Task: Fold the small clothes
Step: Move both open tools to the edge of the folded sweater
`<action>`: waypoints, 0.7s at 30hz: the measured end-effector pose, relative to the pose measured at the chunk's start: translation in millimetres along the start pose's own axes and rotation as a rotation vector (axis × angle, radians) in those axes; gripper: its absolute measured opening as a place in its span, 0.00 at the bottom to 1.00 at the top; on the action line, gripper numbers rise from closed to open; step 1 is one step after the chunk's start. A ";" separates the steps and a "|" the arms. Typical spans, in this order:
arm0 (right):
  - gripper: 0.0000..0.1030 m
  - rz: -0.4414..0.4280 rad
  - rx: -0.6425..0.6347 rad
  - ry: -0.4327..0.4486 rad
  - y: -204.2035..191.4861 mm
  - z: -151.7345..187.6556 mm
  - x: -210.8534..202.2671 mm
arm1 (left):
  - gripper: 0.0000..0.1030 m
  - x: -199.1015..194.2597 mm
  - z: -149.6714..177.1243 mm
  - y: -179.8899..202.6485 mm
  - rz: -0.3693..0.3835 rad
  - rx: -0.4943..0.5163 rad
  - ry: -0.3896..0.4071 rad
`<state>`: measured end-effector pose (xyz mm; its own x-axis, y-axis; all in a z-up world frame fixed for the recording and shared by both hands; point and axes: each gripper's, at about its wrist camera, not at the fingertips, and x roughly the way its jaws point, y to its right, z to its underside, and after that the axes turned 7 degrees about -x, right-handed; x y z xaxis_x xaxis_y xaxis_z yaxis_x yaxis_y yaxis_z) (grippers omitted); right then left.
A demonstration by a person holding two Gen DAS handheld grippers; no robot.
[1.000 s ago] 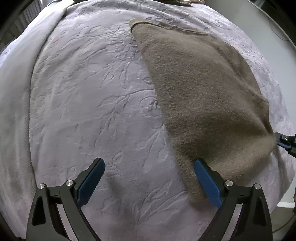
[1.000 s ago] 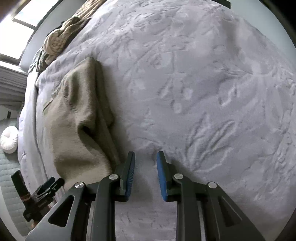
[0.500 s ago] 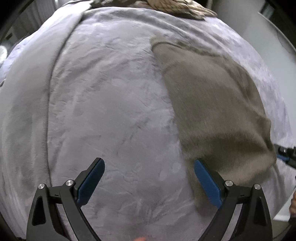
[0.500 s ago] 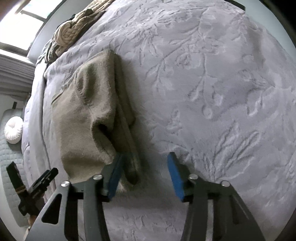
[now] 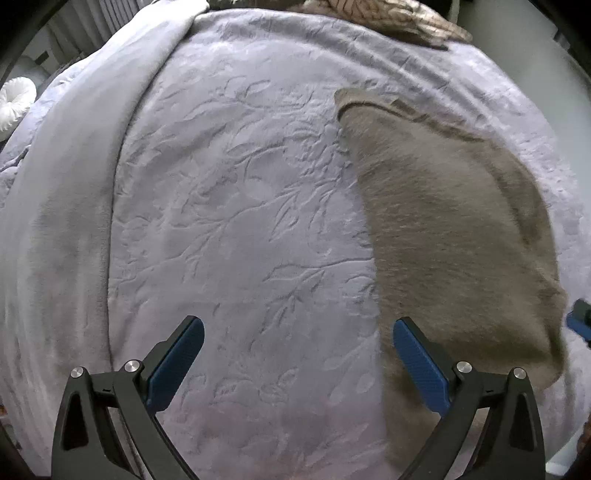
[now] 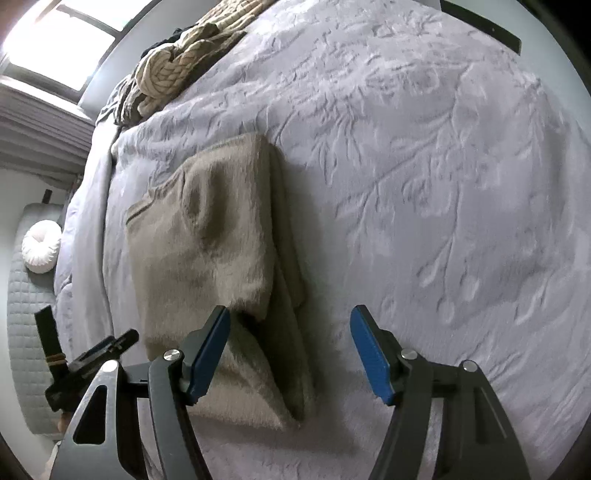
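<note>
A fuzzy taupe garment (image 5: 443, 240) lies folded on the lavender embossed blanket (image 5: 229, 206). My left gripper (image 5: 298, 328) is open above the blanket, and its right finger hangs over the garment's left edge with nothing between the pads. In the right wrist view the garment (image 6: 207, 236) shows its stacked layers. My right gripper (image 6: 290, 317) hovers over its near right corner. Its jaws are opening and the cloth lies loose below them, not pinched. Each gripper shows in the other view: the right gripper (image 5: 580, 321) at the edge, the left gripper (image 6: 92, 358) at the lower left.
A pile of beige knitted clothes (image 6: 177, 70) lies at the far end of the bed, also the knitted pile (image 5: 388, 18). A white round cushion (image 6: 40, 245) rests on a grey quilted surface beside the bed. A bright window (image 6: 55, 48) is at the upper left.
My right gripper's jaws have spread from nearly shut to wide, and it has drawn back from the garment's corner. The left gripper stayed open and pulled back, so more of the bed shows.
</note>
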<state>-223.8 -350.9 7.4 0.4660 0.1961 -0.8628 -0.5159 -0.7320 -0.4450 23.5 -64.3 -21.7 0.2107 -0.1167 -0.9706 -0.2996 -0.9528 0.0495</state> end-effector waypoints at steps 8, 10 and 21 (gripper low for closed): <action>0.69 -0.061 0.016 -0.023 2.4 -14.9 13.4 | 1.00 8.2 -1.1 -2.4 0.023 -0.012 -0.032; 0.69 -0.071 0.013 -0.035 0.1 -16.0 19.3 | 1.00 9.5 -1.4 -3.5 0.026 -0.020 -0.034; 0.69 -0.139 0.000 -0.090 4.5 -26.5 44.4 | 1.00 7.6 -18.0 -13.7 0.142 -0.056 -0.019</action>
<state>-186.4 -362.8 -26.5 0.4669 0.3531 -0.8108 -0.4507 -0.6938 -0.5617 46.0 -57.2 -25.5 0.1516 -0.2465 -0.9572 -0.2731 -0.9412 0.1991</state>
